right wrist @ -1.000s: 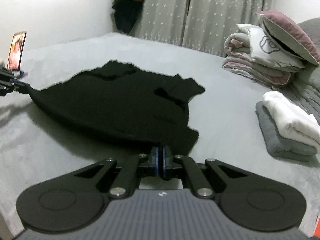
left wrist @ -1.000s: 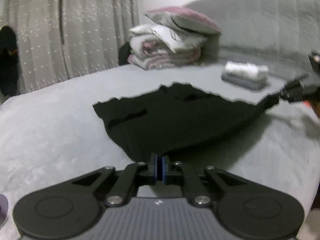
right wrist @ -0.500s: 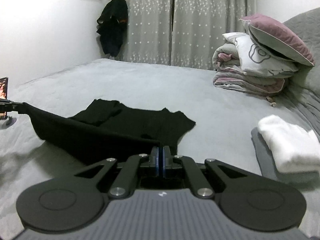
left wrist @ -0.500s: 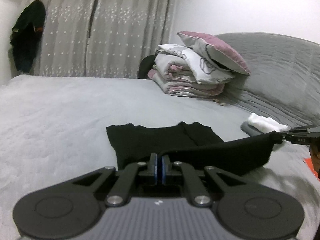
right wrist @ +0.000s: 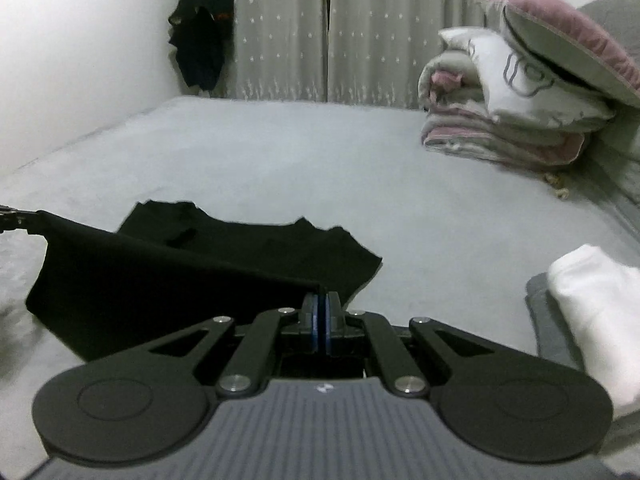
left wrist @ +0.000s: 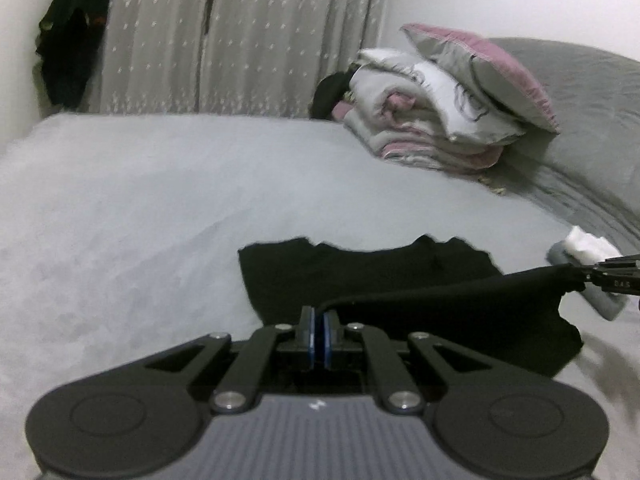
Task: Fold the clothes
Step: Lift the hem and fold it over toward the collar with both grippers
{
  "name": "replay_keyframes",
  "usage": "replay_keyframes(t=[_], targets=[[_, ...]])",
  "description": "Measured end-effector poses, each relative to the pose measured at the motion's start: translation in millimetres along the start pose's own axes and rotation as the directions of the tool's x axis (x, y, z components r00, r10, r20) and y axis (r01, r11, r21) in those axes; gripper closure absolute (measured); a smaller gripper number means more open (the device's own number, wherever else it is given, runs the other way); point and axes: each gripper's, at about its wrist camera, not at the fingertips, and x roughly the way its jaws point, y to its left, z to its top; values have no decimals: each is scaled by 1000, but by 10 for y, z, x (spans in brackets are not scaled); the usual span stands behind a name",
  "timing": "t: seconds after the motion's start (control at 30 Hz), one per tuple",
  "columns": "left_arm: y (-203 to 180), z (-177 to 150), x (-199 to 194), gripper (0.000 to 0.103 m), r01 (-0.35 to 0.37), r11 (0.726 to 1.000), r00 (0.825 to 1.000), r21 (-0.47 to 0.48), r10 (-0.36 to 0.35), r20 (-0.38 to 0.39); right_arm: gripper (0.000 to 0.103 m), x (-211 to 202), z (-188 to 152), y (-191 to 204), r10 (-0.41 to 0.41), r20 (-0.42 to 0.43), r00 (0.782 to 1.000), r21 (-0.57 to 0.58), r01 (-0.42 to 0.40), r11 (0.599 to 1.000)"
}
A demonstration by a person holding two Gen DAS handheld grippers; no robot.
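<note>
A black T-shirt (left wrist: 380, 276) lies on the grey bed (left wrist: 160, 200), its collar end flat and its near hem lifted and stretched taut over it. My left gripper (left wrist: 319, 320) is shut on one hem corner. The other corner is pinched by my right gripper (right wrist: 321, 304), also shut. In the left wrist view the right gripper (left wrist: 588, 276) shows at the right edge with the cloth in it; in the right wrist view the left gripper (right wrist: 22, 216) shows at the left edge. The black T-shirt (right wrist: 248, 244) hangs as a fold between them.
A folded white garment on a folded grey one (right wrist: 592, 304) lies close on the right. Stacked bedding and a pink-edged pillow (right wrist: 520, 92) sit at the bed's far right by the grey headboard (left wrist: 580, 100). Curtains (right wrist: 360, 28) and a hanging dark garment (right wrist: 204, 28) line the far wall.
Both grippers have carried the lifted hem forward over the shirt toward its collar end. The flat part showing beyond the fold has become shorter, and both cameras have tilted up toward the far wall.
</note>
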Motion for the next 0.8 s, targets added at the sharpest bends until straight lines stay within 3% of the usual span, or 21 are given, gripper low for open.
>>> replay_keyframes(t=[0.17,0.27,0.3,0.37,0.5,0.57,0.8], targets=[[67,-105,331,98,-46,999,997,-1,45,-57,100,342,-48,-64,-1,-64,998,23,3,1000],[89,-171,431,88,-81,997,995,12,81,-65,99,518,-106,-80,-8,-102,995,32,12,999],[97,-185,446,85,-97,995,993,18,98,-60,96,556,-124,-81,-17,-107,994,31,21,999],[115,-183,445,69,-141,990,989,18,142,-47,87,617,-156,-85,-44,-113,993,28,47,998],[174,-128,325,61,-212,977,977,-5,212,16,71,579,-134,-138,-121,-61,991,35,123,992],[123,-95,268,60,-196,981,980,2,196,43,71,529,-101,-110,-146,-36,989,13,146,989],[-335,-97,447,59,-85,992,996,90,83,25,71,563,-2,318,-3,-13,1000,-13,3,1000]])
